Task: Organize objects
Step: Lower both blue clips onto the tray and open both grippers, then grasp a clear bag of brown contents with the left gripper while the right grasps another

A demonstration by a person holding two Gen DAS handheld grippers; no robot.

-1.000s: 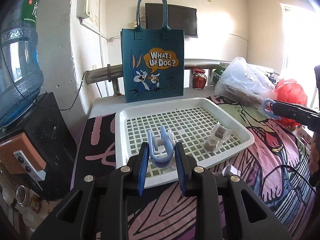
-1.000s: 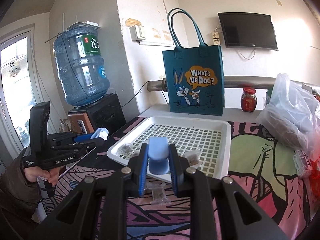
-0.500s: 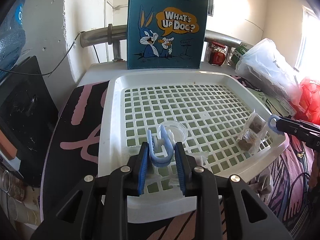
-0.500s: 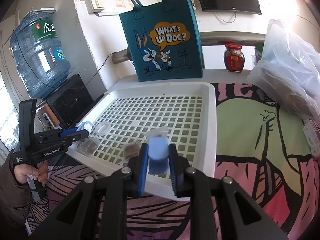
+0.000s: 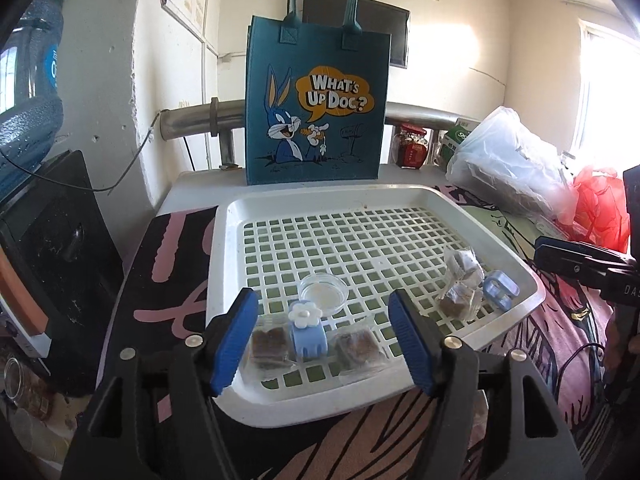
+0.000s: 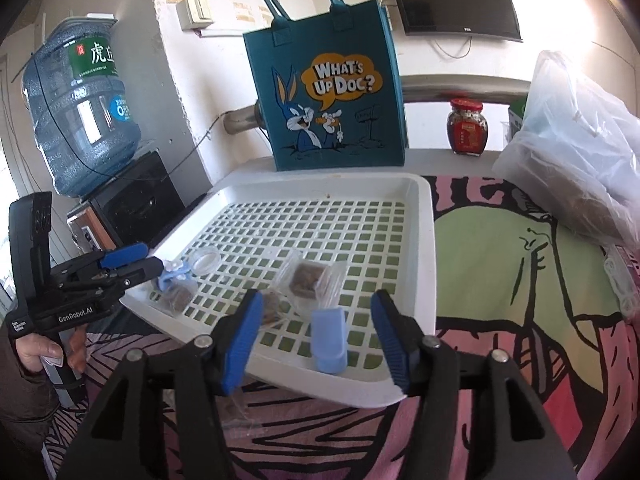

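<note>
Two wrist fisheyes, both looking forward and downward over the same white tray

The left wrist view sits close behind the left gripper (image 5: 326,338), low at the near-left corner of the white tray (image 5: 436,194), facing the blue tote bag (image 5: 316,104) at the wall. The right gripper (image 5: 560,258) enters its right edge. The right wrist view sits close behind its own gripper (image 6: 314,336) at the tray's (image 6: 426,248) near-right corner, facing the same tote bag (image 6: 328,92), with the left gripper (image 6: 132,262) at its left edge. Both share the tray, the tote bag, the red-lidded jar (image 5: 410,148) (image 6: 468,128), the water bottle (image 5: 28,100) (image 6: 82,110) and the patterned desk (image 5: 168,256) (image 6: 500,264).
</note>
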